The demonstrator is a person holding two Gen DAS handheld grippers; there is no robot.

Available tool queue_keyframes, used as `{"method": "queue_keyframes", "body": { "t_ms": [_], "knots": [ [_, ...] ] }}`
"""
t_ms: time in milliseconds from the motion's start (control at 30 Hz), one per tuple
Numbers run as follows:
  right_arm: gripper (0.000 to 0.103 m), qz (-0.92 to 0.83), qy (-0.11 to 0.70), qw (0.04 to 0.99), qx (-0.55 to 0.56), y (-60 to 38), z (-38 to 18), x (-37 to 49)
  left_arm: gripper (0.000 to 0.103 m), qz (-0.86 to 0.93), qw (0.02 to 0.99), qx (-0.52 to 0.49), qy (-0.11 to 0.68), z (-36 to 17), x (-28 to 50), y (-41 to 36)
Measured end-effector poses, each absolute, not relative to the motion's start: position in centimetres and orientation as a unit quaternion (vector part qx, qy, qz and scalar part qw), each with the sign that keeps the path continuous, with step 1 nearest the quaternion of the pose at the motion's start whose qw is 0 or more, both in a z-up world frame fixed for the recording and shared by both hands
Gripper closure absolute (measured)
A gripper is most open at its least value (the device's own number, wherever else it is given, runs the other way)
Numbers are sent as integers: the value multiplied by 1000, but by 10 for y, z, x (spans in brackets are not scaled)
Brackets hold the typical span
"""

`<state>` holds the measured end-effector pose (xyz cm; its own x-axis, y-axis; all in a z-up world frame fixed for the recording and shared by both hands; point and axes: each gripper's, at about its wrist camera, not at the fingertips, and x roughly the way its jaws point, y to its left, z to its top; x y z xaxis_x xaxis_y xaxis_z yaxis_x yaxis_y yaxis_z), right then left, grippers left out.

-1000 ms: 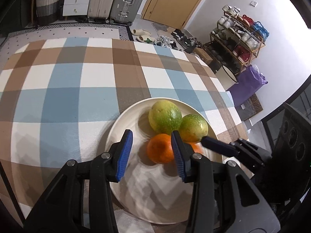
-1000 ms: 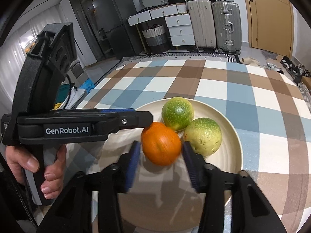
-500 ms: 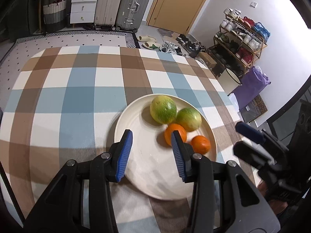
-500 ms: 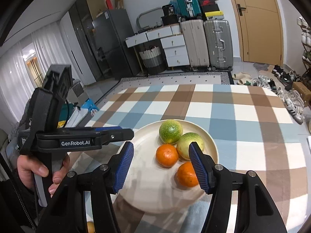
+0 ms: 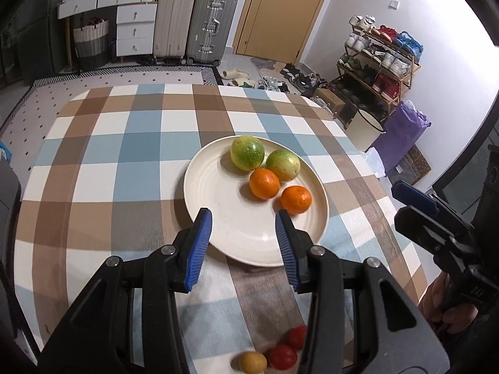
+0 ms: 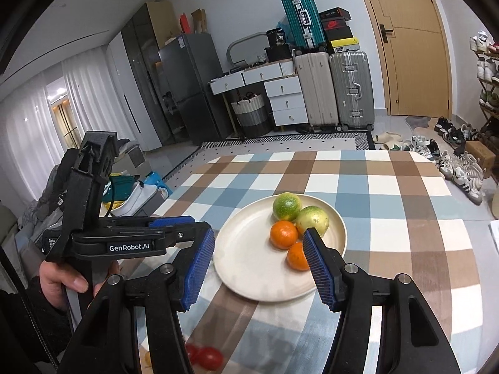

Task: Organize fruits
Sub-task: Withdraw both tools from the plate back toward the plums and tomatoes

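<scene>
- Round cream ceramic plate [image 5: 218, 187] on the checked tablecloth [image 5: 124, 155] holds two oranges [image 5: 264, 183] and two green-yellow round fruits [image 5: 247, 152].
- Small red tomatoes [image 5: 282, 356] and a small yellow fruit [image 5: 252, 362] lie loose near the table's edge.
- Left gripper [image 5: 243, 243]: jaws parted, empty.
- Right gripper [image 6: 259, 268]: jaws wider, empty.
- Judgement: tomatoes light, soft, smooth-skinned and prone to rolling; grip across the widest part, gently.

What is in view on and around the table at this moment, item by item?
plate: one, cream, on the checked tablecloth.
green fruits: two, far side of the plate.
oranges: two, on the plate, nearer than the green ones.
red fruits: two, small, on the cloth at the near edge.
yellow fruit: one, beside the red ones.
suitcases: grey and beige upright, teal on top, by the wall.
shoe rack: one, wooden.
left gripper: open, empty.
right gripper: open, empty.
</scene>
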<state>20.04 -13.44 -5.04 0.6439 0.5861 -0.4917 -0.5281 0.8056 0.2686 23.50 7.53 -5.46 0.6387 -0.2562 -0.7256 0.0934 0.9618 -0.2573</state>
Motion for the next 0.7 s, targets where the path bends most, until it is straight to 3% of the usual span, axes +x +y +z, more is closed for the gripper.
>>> {"method": "queue_keyframes", "body": {
  "t_ms": [367,500,700],
  "knots": [
    [32,312,269,910,50,-144,-45,159,62,-90,913,-82,389,-41,175,66],
    [25,312,260,912,58,-149,-44,143,49,-84,920,-81,375,-38,154,65],
    [21,309,261,913,57,-151,-49,123,46,-78,921,-89,370,-43,125,67]
  ]
}}
